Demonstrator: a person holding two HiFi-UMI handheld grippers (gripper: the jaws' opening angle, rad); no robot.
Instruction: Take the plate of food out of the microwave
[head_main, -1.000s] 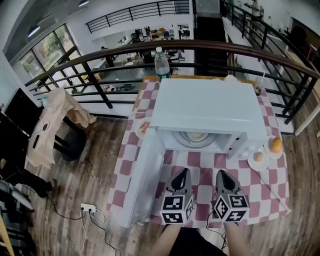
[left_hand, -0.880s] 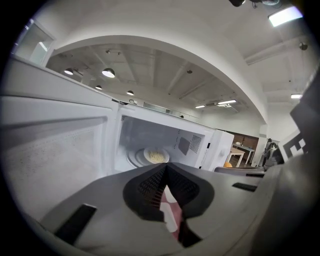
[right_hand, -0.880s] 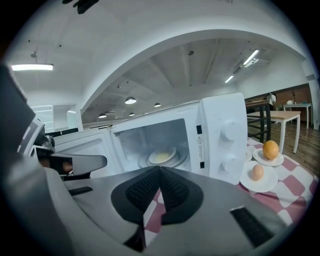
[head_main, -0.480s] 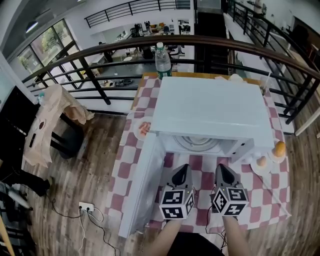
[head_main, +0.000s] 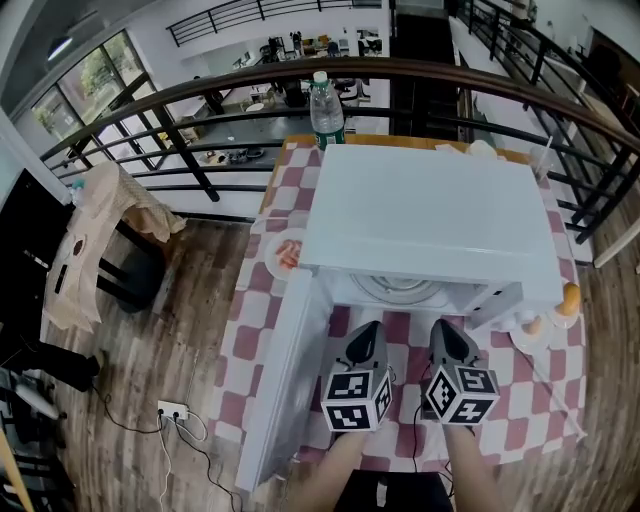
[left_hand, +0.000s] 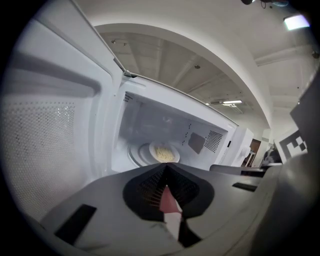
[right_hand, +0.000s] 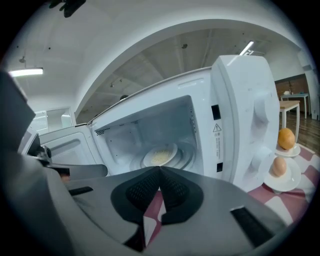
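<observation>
L gripper & R gripper, both clenched w/ nothing between the jaws, hover side by side over checkered surface, just in front of open microwave. Door swung left. Plate of food sits inside on turntable. Bottle stands behind.

A mezzanine in an open-plan office. A dark railing curves across the frame's top; beyond it, desks crowd the floor below, windows upper left.
</observation>
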